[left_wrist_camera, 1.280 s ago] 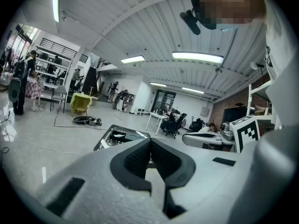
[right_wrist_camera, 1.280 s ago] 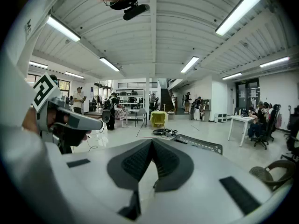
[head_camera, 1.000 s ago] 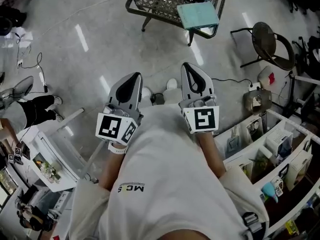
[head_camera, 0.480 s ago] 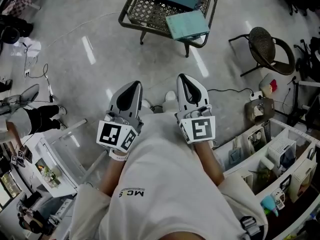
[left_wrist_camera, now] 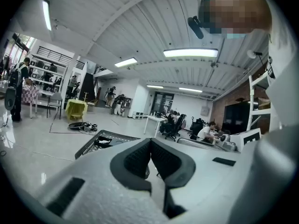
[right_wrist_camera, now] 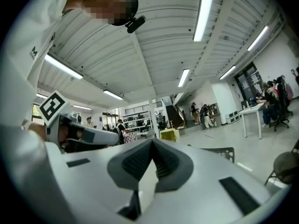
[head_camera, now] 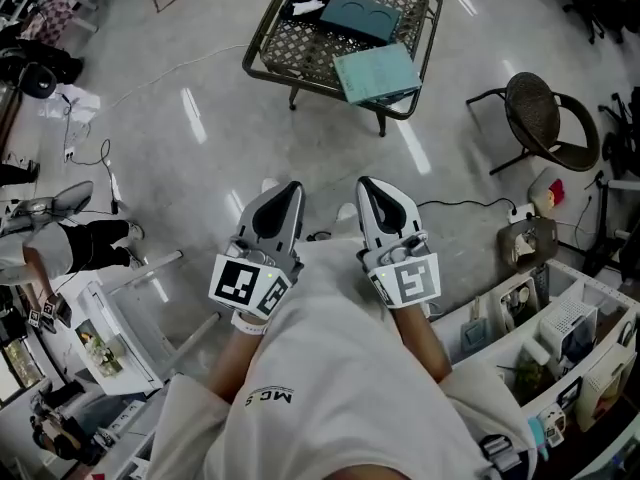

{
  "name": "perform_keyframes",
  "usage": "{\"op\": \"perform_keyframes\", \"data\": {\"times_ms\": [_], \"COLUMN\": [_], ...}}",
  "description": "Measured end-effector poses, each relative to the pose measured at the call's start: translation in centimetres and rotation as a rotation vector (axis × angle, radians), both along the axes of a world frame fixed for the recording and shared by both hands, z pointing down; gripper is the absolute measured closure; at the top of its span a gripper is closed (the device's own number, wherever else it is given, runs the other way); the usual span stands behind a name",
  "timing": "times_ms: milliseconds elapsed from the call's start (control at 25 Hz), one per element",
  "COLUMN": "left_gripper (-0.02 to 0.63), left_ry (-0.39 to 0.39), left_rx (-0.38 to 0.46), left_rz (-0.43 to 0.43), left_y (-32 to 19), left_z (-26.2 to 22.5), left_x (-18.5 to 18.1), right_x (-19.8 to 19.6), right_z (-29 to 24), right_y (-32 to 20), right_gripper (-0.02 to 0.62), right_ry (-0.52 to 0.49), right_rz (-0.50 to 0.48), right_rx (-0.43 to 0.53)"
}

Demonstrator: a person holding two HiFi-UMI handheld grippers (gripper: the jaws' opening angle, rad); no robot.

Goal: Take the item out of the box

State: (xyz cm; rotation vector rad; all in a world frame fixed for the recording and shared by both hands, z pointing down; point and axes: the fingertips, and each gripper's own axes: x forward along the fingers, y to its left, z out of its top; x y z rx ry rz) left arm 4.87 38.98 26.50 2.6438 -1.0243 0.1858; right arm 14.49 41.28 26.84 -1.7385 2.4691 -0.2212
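Mesh table (head_camera: 300, 43) holds 2 flat, perhaps cardboard, boxes (head_camera: 377, 71) (head_camera: 360, 15).

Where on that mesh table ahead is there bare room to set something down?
The mesh table is bare at its near left corner, bordered by the dark teal box and the light teal box. Its right side is crowded by both boxes.
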Motion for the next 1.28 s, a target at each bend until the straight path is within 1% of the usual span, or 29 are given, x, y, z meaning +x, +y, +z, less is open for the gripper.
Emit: {"op": "perform_keyframes", "data": {"times_ms": [120,200,320,400,480,520,600,680,800,880,1000,1160,1280], "left_gripper": [0.581,0.581,0.581,0.581,0.581,0.581,0.581,0.581,0.581,0.581,0.581,0.581,0.581], "left_ry": [0.043,0.044,0.058,0.074,0.088,0.098,0.119,0.134,0.146,0.161,0.182,0.191,0.188], "left_rx": [-0.03,-0.049,-0.089,-0.121,-0.143,-0.141,-0.115,-0.09,-0.063,-0.047,-0.053,-0.073,-0.072], "left_rz": [-0.059,-0.094,-0.138,-0.15,-0.134,-0.118,-0.081,-0.052,-0.024,-0.015,-0.015,-0.024,0.003], "left_y": [-0.9,-1.7,-3.9,-6.2,-8.6,-9.9,-12.9,-15.9,-20.3,-23.2,-27.2,-32.7,-36.0], "left_z": [-0.2,0.3,1.5,2.6,3.3,3.3,2.7,2.1,1.0,0.1,-0.2,0.2,0.6], "left_x": [-1.0,-2.4,-4.7,-5.7,-5.5,-5.1,-4.0,-3.5,-3.6,-4.0,-5.2,-8.0,-8.7], "right_x": [-1.6,-2.6,-4.1,-5.1,-5.1,-4.7,-3.8,-3.4,-3.3,-3.4,-4.5,-6.6,-7.2], "right_z": [0.2,0.1,-0.4,-0.7,-0.1,0.4,0.7,0.2,-0.7,-1.4,-2.3,-3.0,-2.8], "right_y": [-2.1,-3.7,-6.6,-8.8,-10.7,-11.5,-13.5,-16.1,-20.1,-23.2,-27.6,-33.1,-36.7], "right_gripper": [0.581,0.581,0.58,0.58,0.58,0.58,0.58,0.58,0.58,0.58,0.58,0.58,0.58], "right_ry": [-0.019,0.002,0.052,0.074,0.086,0.086,0.047,0.016,0.043,0.039,0.033,0.052,0.077], "right_rz": [-0.065,-0.095,-0.104,-0.1,-0.087,-0.079,-0.067,-0.057,-0.025,-0.008,0.008,0.032,0.057], "right_rx": [-0.015,-0.01,-0.001,0.003,-0.033,-0.058,-0.093,-0.106,-0.106,-0.107,-0.103,-0.094,-0.095]}}
